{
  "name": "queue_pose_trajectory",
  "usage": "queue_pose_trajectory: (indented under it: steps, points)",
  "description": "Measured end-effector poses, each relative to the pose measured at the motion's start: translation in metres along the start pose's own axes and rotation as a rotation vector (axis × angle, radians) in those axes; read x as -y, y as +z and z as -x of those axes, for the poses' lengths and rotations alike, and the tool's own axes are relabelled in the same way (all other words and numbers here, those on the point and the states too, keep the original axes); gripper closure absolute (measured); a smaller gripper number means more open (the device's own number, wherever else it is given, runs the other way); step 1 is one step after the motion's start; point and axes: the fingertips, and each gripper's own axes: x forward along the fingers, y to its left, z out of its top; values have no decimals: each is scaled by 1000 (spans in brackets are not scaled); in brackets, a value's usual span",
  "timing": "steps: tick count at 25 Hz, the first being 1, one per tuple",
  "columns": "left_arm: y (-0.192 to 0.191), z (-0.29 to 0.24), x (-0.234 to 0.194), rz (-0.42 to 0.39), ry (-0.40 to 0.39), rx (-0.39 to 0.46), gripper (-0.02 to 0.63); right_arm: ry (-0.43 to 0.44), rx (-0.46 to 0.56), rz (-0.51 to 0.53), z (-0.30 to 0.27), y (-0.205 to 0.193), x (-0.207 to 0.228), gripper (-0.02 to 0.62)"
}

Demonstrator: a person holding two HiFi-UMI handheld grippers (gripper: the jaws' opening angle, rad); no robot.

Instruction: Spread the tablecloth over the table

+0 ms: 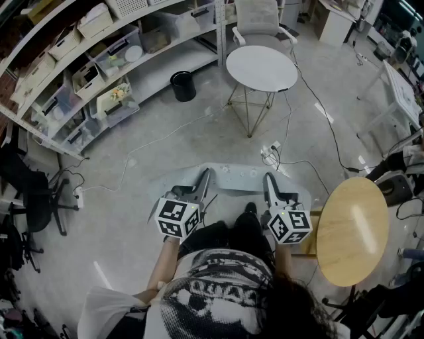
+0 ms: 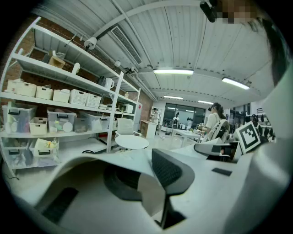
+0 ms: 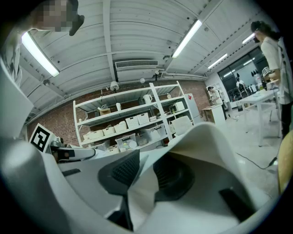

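pale polished floor fills most of the head view, with white shelving full of storage bins along the upper left, a black bin standing in front of it, and cables trailing to a power strip. a round white table on thin metal legs stands ahead, well apart from the person, with a pale chair behind it; a round wooden table sits just beside the person on the right. the tablecloth, a thin pale sheet, hangs in the air in front of the person, stretched between the two grippers and lying on neither table. the left gripper holds its left edge and the right gripper its right edge, both pointing forward and slightly down, their marker cubes close to the person's body. in the left gripper view the left gripper has its dark ribbed pads pinched on a fold of the tablecloth, which drops between them. in the right gripper view the right gripper is likewise clamped on a fold of the tablecloth, the cloth creased between its pads.
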Motion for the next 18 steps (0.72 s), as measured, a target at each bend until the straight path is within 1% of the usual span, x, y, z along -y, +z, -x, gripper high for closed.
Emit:
queue_pose_trajectory:
  steps: [6,13,18]
  points:
    - [3,1,-8,0,-2,3,540,9,2,-30,-4,0,-6,499]
    - [4,-1,-10,32,3,10,540,25,-21,-40,-10,3,-4,499]
    - [-3,4,-30,72,46,4,540,72,-55,-32,-31,-3,-15,499]
